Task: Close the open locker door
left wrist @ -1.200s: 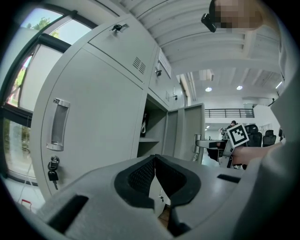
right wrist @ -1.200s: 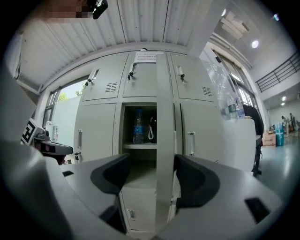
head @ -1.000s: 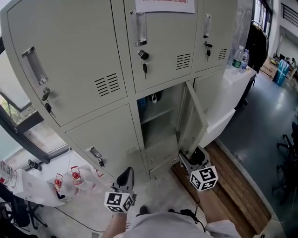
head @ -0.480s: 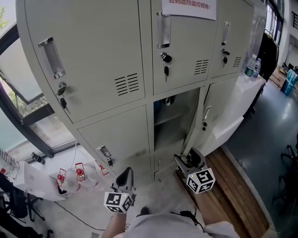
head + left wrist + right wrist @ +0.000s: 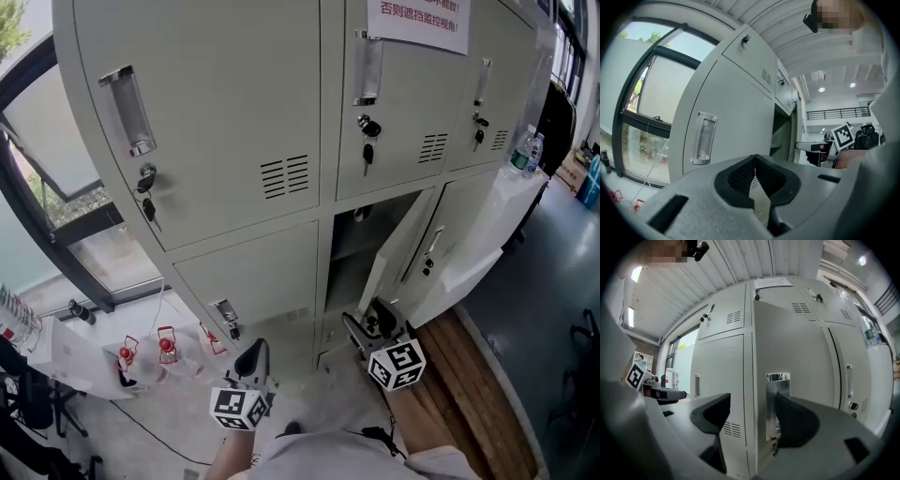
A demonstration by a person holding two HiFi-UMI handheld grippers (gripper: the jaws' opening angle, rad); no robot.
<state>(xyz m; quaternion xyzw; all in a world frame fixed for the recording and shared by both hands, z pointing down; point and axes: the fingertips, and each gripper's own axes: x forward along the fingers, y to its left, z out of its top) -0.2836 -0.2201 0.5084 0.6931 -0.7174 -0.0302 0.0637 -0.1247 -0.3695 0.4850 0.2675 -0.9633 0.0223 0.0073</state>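
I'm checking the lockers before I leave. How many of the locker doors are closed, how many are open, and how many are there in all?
Closed locker doors: 5
Open locker door: 1
Total: 6

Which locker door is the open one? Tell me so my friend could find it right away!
Look at the big grey locker cabinet and go down to its bottom row. The open door belongs to the middle locker there, and it is swung outward so a shelf shows inside. All the other doors in view sit flat and shut.
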